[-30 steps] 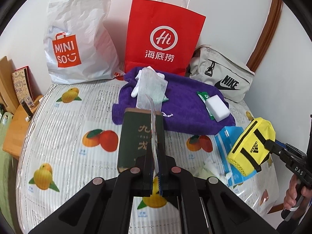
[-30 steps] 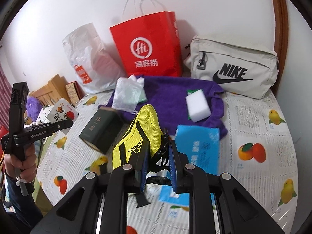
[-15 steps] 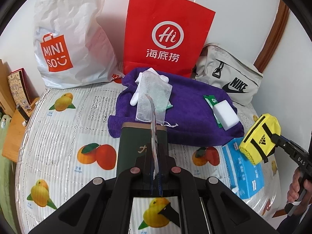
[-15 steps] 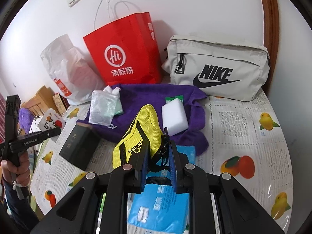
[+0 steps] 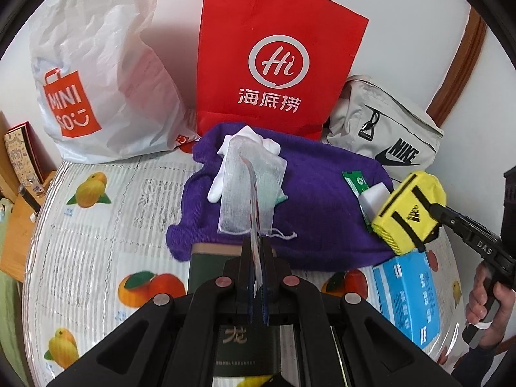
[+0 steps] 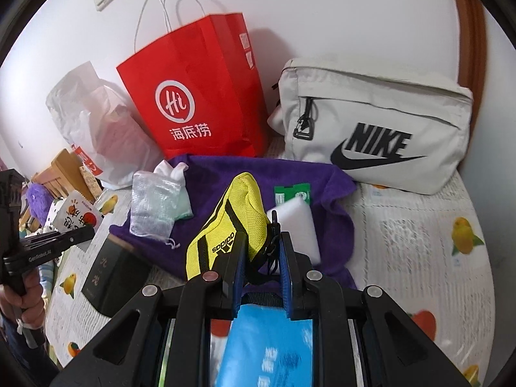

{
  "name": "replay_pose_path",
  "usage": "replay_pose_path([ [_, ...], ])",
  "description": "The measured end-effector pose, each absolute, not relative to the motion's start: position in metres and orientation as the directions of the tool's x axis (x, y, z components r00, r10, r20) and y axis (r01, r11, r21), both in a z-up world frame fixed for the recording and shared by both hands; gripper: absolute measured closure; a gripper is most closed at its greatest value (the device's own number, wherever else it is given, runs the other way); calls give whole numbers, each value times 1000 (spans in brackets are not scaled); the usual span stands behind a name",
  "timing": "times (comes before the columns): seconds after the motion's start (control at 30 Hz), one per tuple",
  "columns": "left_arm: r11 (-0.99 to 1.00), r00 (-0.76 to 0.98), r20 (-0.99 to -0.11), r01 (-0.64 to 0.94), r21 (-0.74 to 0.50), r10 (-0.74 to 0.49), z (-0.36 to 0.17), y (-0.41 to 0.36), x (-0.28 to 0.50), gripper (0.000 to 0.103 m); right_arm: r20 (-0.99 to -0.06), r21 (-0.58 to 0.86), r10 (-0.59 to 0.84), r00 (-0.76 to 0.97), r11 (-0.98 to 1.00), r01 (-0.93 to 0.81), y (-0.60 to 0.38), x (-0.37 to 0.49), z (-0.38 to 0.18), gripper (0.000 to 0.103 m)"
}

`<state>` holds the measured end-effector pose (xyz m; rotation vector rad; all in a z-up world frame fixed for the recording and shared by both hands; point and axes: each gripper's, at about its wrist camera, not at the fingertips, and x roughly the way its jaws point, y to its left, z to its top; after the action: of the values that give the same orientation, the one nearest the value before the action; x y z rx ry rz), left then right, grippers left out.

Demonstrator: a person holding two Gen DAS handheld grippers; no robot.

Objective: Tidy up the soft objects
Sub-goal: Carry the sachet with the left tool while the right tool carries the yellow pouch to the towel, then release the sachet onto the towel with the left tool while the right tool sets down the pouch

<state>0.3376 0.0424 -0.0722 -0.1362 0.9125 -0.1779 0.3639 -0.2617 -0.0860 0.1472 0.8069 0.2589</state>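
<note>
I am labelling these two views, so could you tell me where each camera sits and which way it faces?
Left wrist: behind the left gripper, tilted down toward the red bag; right hand shows.
Right wrist: behind the right gripper, holding the yellow pouch, facing the Nike bag; left hand shows.
Shared: purple towel, red bag.

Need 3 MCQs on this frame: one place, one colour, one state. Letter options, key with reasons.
1. Where does the white sponge block lie?
A. on the purple towel
B. inside the red paper bag
C. on the blue packet

2. What colour is the Adidas pouch?
A. grey
B. yellow
C. red

3. What state is the right claw in?
A. open and empty
B. shut on a book
C. shut on the pouch

Key: 1 A, the block rests on the towel's purple pile. 2 B, its fabric is bright yellow with black straps. 3 C, the blue pads clamp the pouch's end, which hangs clear of the table.
</note>
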Motion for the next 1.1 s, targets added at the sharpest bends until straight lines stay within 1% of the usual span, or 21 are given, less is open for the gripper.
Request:
replay_pose_path([
  [0.53, 972, 546, -804, 143, -189, -236, -91, 17, 379, 99, -795, 170, 249, 554, 967, -191, -234, 422, -127, 82],
  [0.77, 961, 503, -821, 189, -199, -269, -101, -5, 396, 99, -808, 171, 242, 536, 969, -180, -243, 424, -135, 74],
  [0.83, 958, 490, -825, 199, -206, -279, -104, -11, 400, 99, -801, 170, 243, 548, 969, -181, -246, 420, -131, 69],
  [0.9, 953, 478, -828, 210, -217, -293, -107, -16, 404, 99, -793, 163, 239, 561, 970, -182, -248, 415, -127, 57],
  [0.97, 952, 466, -835, 218, -213, -293, -112, -22, 408, 99, -786, 157, 233, 573, 971, -180, -250, 409, -123, 55],
  [1.1, 952, 438, -852, 224, -207, -288, -122, -32, 414, 99, -776, 159, 232, 586, 972, -175, -254, 401, -118, 55],
])
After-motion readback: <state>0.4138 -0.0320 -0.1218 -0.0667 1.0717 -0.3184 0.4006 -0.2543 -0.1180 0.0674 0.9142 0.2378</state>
